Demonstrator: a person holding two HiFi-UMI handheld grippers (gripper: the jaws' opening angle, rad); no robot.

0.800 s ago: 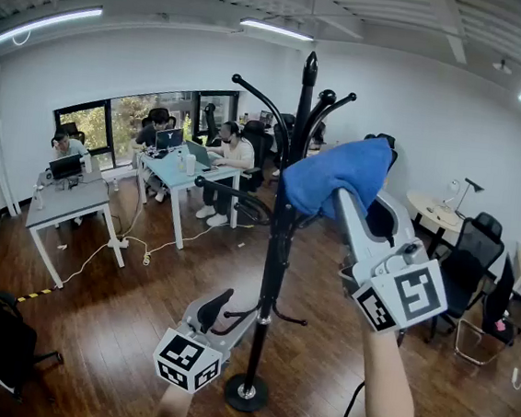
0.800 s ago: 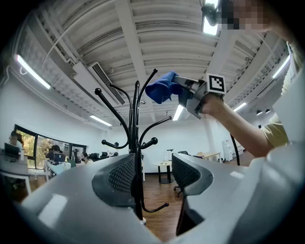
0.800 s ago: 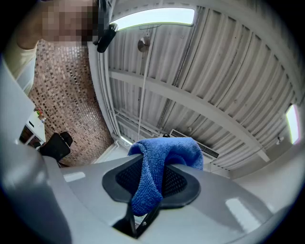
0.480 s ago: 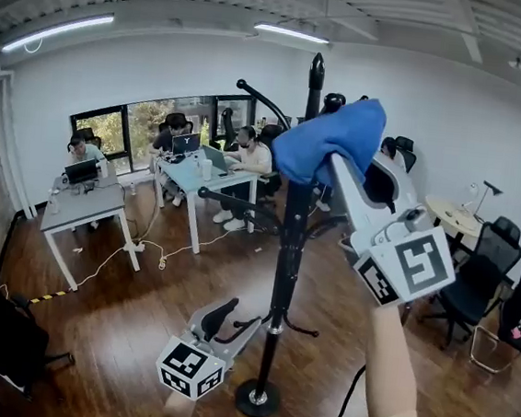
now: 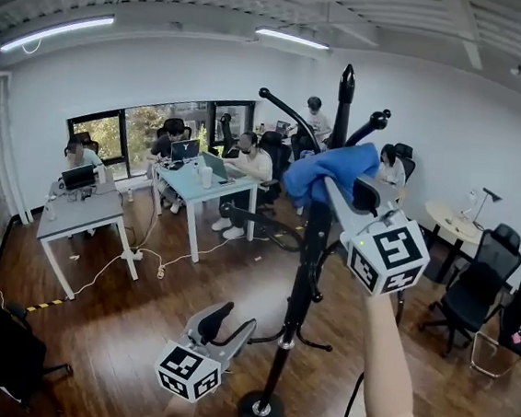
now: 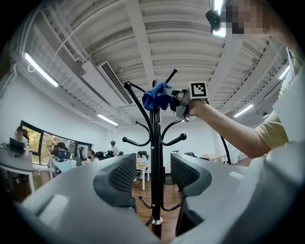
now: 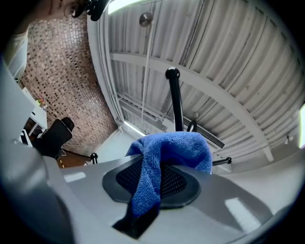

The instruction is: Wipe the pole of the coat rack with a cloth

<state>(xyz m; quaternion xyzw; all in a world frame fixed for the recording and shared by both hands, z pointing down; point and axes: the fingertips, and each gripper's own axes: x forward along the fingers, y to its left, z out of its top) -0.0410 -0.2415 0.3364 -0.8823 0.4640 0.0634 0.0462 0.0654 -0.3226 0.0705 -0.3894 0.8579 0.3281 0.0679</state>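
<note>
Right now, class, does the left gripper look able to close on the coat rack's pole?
Probably yes. The left gripper is open and aimed at the pole, which shows through the gap between its jaws, nothing in front. It would have to move closer first.

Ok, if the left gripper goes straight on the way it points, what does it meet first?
The pole, probably: it stands centred between the left gripper's open jaws, though the gap is unclear.
</note>
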